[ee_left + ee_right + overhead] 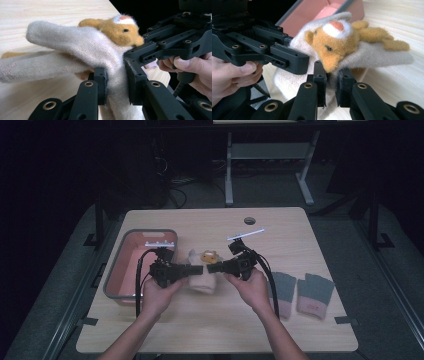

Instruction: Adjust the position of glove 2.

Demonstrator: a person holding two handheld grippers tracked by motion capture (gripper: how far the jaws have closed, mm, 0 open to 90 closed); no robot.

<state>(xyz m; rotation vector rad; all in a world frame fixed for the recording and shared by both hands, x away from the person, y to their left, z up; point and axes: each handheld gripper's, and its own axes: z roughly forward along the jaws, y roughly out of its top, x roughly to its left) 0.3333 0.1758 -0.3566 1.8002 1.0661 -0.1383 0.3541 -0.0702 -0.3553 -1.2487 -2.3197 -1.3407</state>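
Both grippers' black jaws pinch the fuzzy cream knit mitten (82, 47) bearing an orange felt bear (337, 47).

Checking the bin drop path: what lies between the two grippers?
The cream glove with its orange bear lies between the left gripper and right gripper, both pinching it; clearest in the gripper views.

A cream knitted wool mitten (82, 47) bearing an orange felt bear face (335, 42) with a white-and-red patch on its forehead lies on the pale wooden table, its fabric pinched from both sides between two pairs of black fingers (100, 85). The cuff bunches between the pads; the bear's head sits just above the fingers (319, 75).
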